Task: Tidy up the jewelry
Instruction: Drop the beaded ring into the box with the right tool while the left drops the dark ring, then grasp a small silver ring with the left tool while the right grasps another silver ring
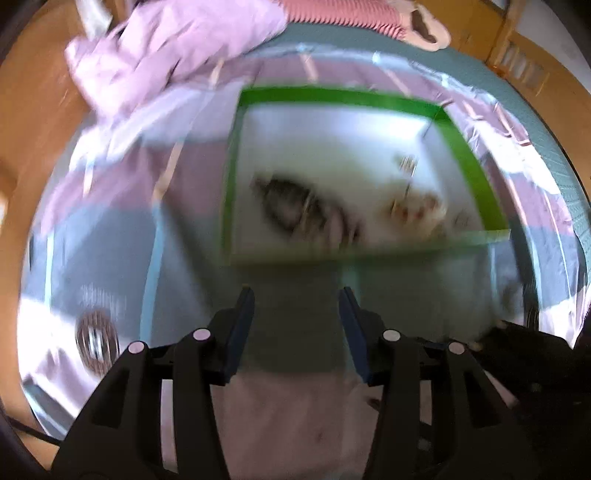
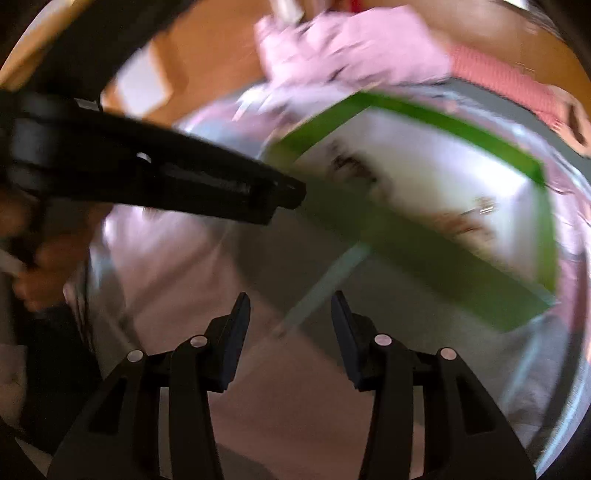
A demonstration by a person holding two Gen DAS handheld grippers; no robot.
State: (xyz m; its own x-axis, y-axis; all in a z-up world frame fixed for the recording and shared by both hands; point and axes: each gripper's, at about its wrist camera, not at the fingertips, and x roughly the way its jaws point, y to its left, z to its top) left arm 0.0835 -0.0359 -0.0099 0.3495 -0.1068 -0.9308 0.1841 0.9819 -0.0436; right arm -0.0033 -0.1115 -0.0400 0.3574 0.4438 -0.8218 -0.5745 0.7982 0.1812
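Note:
A green-walled box [image 1: 347, 96] with a white floor sits on a shiny plastic-covered table. Inside lie blurred jewelry pieces: a dark tangled piece [image 1: 291, 206] and lighter beaded pieces [image 1: 417, 210]. My left gripper [image 1: 297, 295] is open and empty, just short of the box's near wall. In the right wrist view the same box [image 2: 417, 243] lies diagonally, with jewelry [image 2: 354, 166] inside. My right gripper [image 2: 290, 301] is open and empty, near the box's long green side. The left gripper body [image 2: 166, 177] crosses that view from the left, its tip at the box's corner.
A pink cloth [image 1: 177, 48] lies bunched at the far left of the table. A red ribbed fabric [image 1: 343, 14] lies at the far edge. A small round patterned object [image 1: 96, 339] sits on the table at the left. Wooden floor [image 1: 37, 110] surrounds the table.

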